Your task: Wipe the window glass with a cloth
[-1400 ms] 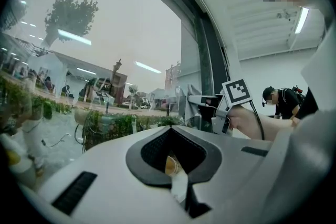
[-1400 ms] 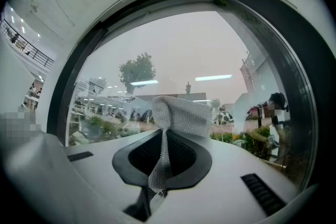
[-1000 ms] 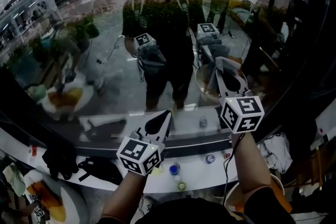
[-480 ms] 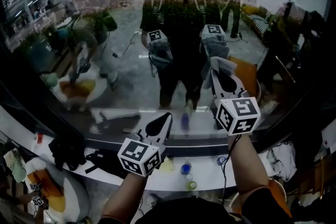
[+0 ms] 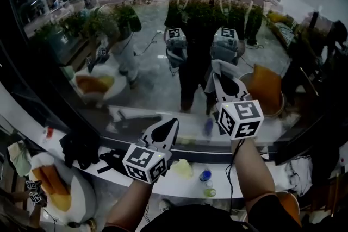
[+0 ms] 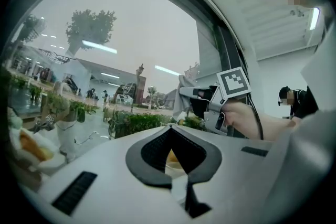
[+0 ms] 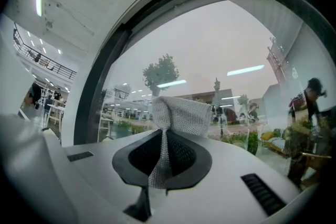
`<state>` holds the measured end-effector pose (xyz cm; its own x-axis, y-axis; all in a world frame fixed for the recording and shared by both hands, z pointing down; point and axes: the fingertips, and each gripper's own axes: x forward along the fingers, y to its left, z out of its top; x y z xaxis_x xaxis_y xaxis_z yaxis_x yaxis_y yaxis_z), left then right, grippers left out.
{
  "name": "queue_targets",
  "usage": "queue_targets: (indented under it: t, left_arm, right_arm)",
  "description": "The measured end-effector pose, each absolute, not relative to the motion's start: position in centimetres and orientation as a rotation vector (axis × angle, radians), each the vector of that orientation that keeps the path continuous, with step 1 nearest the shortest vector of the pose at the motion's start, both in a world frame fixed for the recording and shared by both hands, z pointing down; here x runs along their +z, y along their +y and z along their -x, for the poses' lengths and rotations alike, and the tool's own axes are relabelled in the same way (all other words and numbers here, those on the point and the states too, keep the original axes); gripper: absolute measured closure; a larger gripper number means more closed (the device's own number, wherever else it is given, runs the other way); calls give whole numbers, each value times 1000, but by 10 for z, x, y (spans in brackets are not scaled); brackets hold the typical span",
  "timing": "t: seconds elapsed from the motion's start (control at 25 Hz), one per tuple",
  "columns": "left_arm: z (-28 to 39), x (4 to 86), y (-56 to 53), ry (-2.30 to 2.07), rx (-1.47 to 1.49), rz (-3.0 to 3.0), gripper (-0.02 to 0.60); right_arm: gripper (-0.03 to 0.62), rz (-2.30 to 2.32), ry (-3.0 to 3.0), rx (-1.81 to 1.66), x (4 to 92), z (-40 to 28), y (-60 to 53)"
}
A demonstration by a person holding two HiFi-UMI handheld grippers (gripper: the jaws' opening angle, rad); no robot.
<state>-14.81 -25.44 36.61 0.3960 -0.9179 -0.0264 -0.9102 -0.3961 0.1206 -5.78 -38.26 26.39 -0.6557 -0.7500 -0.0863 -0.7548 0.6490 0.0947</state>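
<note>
The right gripper [image 7: 164,150], a smooth white plastic shell with dark ribbed pads, is clamped on a pale grey cloth [image 7: 181,112] of fine mesh weave: a narrow twisted strip runs down between the pinched jaws, and above the tips it spreads into a loose folded flap. In the head view that flap stands at the gripper's tip, right at the large window glass [image 5: 136,70]; whether it touches I cannot tell. A white cube with black square markers [image 5: 239,118] sits at the gripper's rear, above the person's bare forearm [image 5: 247,168]. The left gripper [image 5: 172,124], of the same white shell and black pads, is lower and to the left, well apart from the cloth; its tips are pressed together on nothing, with a small opening behind them through which something yellow shows. The glass is a broad clear pane in a dark frame [image 5: 24,81], and it mirrors the person's dark figure [image 5: 196,57] and both marker cubes. Below the pane runs a white ledge [image 5: 176,182] with a black bag-like bundle [image 5: 80,146], a crumpled yellow-green thing [image 5: 183,168] and two small bottles, one blue-topped [image 5: 205,175], one green-topped [image 5: 209,192]
</note>
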Motion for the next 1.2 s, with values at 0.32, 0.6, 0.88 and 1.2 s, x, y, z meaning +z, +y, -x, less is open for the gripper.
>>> queue_targets:
  t: [0.32,0.6,0.88,1.2]
  left_arm:
    - [196,374,-238,-1738,-167,-2491,581]
    - [254,382,-219,-1816,-187,-2417,581]
    - [308,391,-201,-1874,-164,-2362,581]
    - [361,393,-186,-1912,-90,-2353,581]
  right_arm:
    - [553,1185,2892,177,275,133,-372]
    - [553,1097,2953,180,285,209,-359]
    - [553,1021,2987,150,296,278,-346]
    - [553,986,2989,90,307,337,-339]
